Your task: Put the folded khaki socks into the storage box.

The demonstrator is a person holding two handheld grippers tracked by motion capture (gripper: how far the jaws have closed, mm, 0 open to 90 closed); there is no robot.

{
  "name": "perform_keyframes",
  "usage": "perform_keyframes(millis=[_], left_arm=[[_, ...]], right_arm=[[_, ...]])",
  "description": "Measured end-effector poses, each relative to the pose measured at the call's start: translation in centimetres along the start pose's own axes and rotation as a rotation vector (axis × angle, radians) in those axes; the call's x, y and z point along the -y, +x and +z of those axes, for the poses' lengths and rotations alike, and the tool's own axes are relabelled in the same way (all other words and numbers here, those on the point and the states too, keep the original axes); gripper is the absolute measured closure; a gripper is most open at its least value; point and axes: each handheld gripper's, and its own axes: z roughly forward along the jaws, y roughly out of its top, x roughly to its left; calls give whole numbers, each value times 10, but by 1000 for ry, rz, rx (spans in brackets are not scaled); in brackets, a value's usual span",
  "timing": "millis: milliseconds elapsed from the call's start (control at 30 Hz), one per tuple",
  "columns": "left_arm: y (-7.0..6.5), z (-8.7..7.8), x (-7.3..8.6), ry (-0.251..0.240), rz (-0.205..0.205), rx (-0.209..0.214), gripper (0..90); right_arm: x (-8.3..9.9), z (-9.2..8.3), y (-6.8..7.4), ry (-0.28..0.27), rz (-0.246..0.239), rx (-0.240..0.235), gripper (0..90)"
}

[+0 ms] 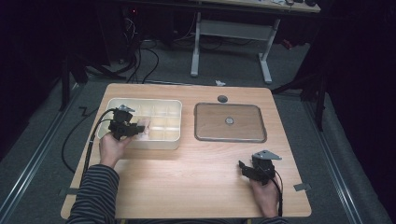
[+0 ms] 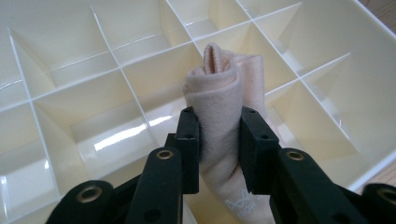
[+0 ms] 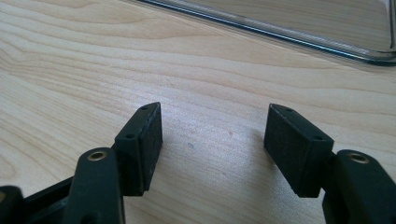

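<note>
A rolled peach-coloured cloth (image 2: 219, 88) is pinched between the two black jaws of my left gripper (image 2: 219, 140), held over the cream divided organiser box (image 2: 84, 93). From above, that gripper (image 1: 135, 129) sits over the left half of the box (image 1: 166, 105). My right gripper (image 3: 215, 135) stands open just above bare wood, nothing between its pads; in the high view this right gripper (image 1: 250, 169) is near the table's front right.
A clear lid or tray (image 1: 229, 122) with a round knob lies flat right of the box; its edge (image 3: 280, 37) shows ahead of the right gripper. A grey cable grommet (image 1: 222, 98) sits behind it. The wooden table (image 1: 187, 172) has open surface between the hands.
</note>
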Motion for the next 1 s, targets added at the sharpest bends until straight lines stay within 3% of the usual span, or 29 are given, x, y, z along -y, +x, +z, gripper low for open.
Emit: perform_keyframes(millis=[400,533,900,1000], left_arm=[[-3,4,2,59,31,-24,739],[-1,5,3,69,21,-13,739],[-5,9,5,108,47,-39,738],[-4,11,7,110,37,-34,738]], right_arm=[[0,0,0,0,0,0,373],[0,0,0,0,1,-1,373],[0,0,0,0,1,0,373],[0,0,0,0,1,0,373]])
